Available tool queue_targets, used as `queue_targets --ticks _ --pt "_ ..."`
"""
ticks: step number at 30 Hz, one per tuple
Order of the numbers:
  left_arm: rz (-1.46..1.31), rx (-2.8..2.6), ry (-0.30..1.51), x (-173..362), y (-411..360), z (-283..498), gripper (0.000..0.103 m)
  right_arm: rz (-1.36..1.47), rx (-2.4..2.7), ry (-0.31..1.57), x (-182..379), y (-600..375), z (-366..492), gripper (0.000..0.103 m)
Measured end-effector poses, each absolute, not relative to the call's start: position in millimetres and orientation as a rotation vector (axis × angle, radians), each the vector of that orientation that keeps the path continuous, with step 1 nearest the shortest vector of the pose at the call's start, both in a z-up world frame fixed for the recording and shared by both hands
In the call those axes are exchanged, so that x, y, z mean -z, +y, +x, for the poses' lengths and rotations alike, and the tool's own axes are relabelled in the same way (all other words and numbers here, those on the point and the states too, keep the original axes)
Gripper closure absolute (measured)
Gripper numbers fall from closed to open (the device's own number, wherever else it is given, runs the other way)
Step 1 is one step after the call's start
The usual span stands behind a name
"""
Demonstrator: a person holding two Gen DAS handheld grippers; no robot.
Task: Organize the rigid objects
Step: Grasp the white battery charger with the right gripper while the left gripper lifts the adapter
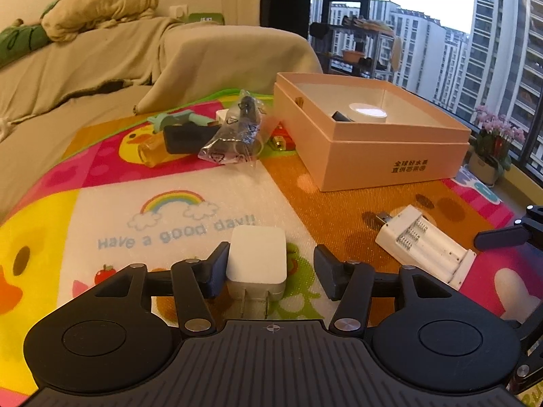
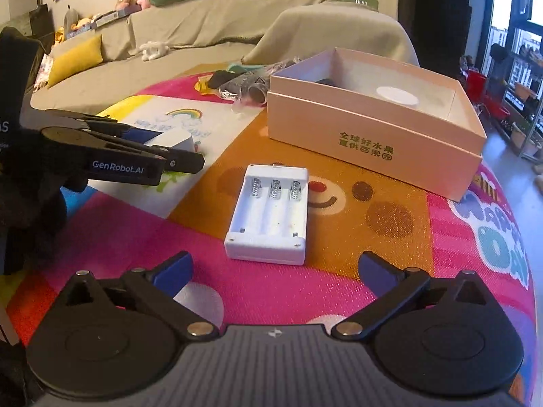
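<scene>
A white plug adapter (image 1: 257,257) stands on the play mat between my left gripper's (image 1: 271,273) open jaws. The left finger touches its side and the right finger stands apart from it. It shows partly behind the left gripper in the right wrist view (image 2: 174,140). A white battery charger (image 2: 269,213) lies on the mat just ahead of my right gripper (image 2: 275,271), which is open and empty. The charger also shows in the left wrist view (image 1: 426,245). A pink open box (image 1: 373,129) holds a white round puck (image 1: 368,112) and a dark item.
A pile of small items (image 1: 217,132), with a plastic bag, a dark case, a yellow bottle and a teal piece, lies left of the box. A covered sofa (image 1: 101,68) runs behind the mat. A potted flower (image 1: 492,149) stands by the window.
</scene>
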State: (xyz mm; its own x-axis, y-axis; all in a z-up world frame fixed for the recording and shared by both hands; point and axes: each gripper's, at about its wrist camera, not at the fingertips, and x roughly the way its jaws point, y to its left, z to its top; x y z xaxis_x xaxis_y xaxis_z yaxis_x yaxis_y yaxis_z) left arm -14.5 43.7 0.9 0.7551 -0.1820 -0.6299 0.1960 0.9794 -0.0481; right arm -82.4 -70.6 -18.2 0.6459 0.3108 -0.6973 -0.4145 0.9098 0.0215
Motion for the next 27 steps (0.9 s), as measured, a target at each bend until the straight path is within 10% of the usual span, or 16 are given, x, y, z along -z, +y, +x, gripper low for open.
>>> queue_targets --ticks 8,11,13,27 --pt "-0.077 0.182 0.660 0 58 -19 0.060 -0.106 -0.431 0.737 13 -60 -64 0.010" --pt "-0.095 0.185 0.659 0 60 -18 0.060 -0.147 -0.407 0.716 13 -50 -53 0.026" --pt "-0.098 0.185 0.658 0 60 -18 0.060 -0.178 -0.425 0.702 9 -46 -54 0.056" --pt "0.038 0.278 0.681 -9 18 -57 0.066 -0.122 -0.386 0.483 -54 -110 -118 0.056"
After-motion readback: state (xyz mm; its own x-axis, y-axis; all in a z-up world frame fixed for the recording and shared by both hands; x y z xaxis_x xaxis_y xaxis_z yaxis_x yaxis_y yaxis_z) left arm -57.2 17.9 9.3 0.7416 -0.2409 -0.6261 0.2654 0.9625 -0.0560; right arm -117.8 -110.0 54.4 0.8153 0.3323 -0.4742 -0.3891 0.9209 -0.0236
